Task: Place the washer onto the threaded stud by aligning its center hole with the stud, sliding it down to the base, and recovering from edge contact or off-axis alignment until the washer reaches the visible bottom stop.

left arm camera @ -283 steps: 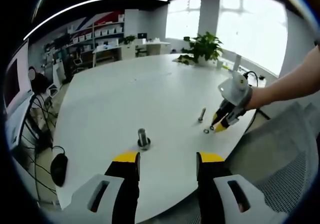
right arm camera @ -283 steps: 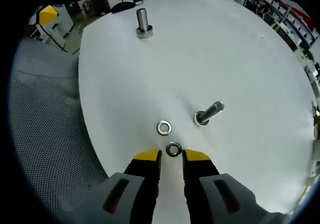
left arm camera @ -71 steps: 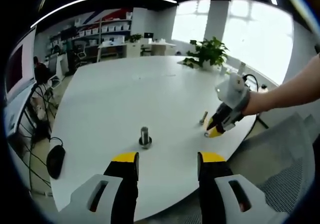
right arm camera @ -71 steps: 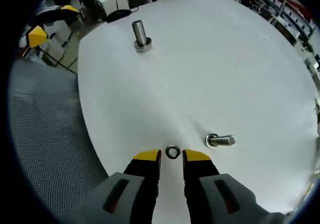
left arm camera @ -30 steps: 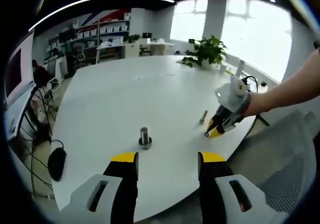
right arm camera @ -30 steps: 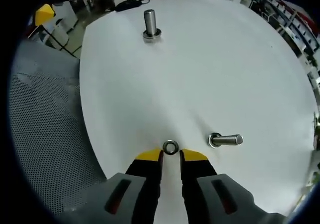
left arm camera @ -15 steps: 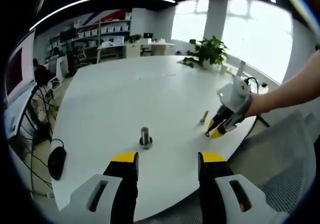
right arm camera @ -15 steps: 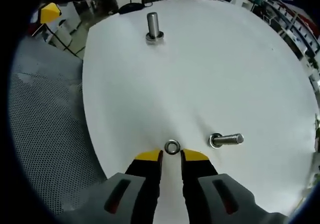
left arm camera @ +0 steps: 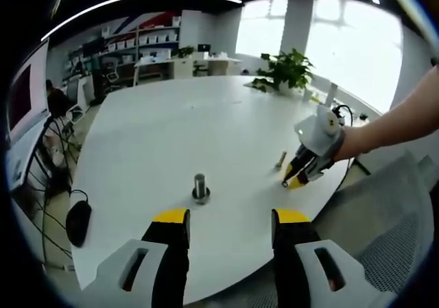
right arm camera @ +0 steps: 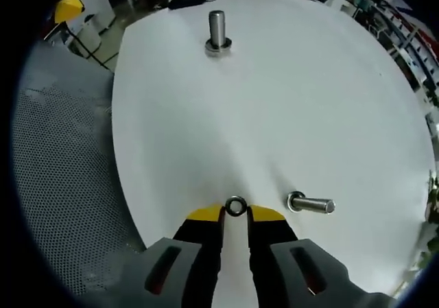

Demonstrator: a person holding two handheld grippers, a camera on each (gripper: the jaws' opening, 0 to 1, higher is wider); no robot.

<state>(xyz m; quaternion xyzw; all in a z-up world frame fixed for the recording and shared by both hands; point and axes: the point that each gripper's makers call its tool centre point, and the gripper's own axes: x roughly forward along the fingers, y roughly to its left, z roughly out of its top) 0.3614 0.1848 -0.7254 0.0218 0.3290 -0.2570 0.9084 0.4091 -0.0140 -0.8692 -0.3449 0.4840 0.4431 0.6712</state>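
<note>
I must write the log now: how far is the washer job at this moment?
Done: the right gripper has the washer pinched between its tips, above the table. In hand: carrying it near the smaller stud. Left: neither that stud nor the larger stud has it threaded on. The left gripper waits open.

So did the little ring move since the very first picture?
Yes. The washer is now held between the right tongs, and the second ring that lay beside it is gone, judged against the nearby stud.
</note>
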